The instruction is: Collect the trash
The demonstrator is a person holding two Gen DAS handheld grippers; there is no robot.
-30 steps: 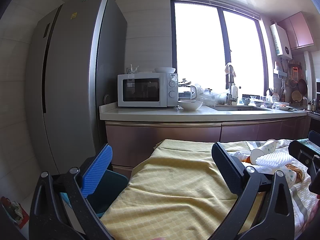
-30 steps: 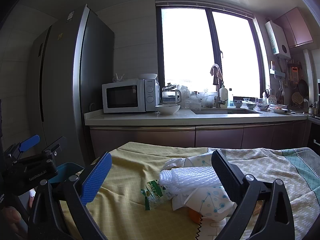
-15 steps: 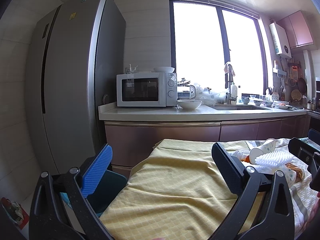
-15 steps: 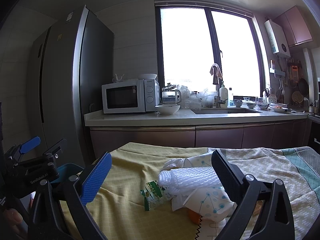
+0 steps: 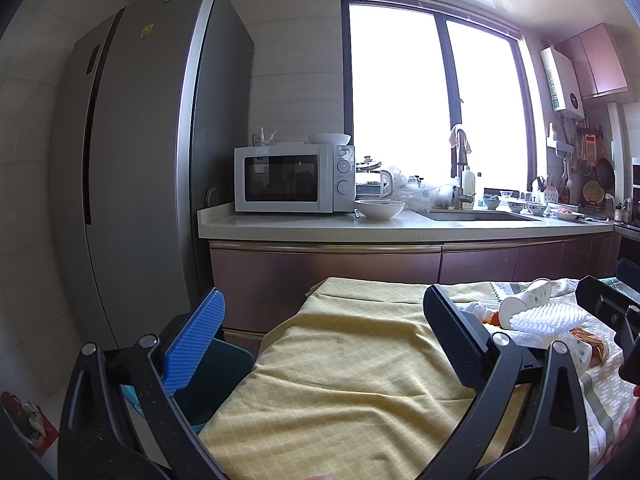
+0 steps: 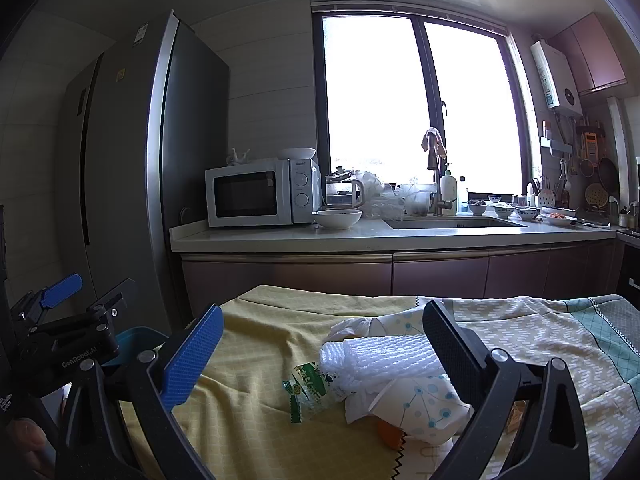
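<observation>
A pile of trash lies on the yellow tablecloth (image 6: 256,408): a white foam net (image 6: 384,360), a paper cup (image 6: 420,404) with blue dots on its side, a second cup (image 6: 396,324) behind, a green and clear wrapper (image 6: 308,388), crumpled tissue (image 6: 348,326) and an orange scrap (image 6: 390,436). My right gripper (image 6: 324,356) hangs open just above and in front of the pile, holding nothing. My left gripper (image 5: 320,340) is open over bare yellow cloth (image 5: 340,380), left of the same pile, where the foam net (image 5: 544,316) and a cup (image 5: 524,300) show.
A teal bin (image 5: 216,376) stands on the floor at the table's left edge, also seen as a teal bin (image 6: 136,338) behind the left gripper. Beyond are a counter (image 6: 360,236) with microwave (image 6: 260,192), bowl and sink, and a tall fridge (image 5: 132,160).
Both views have shifted only slightly; the left gripper seen in the right wrist view drifted a little. Nothing was taken hold of or let go.
</observation>
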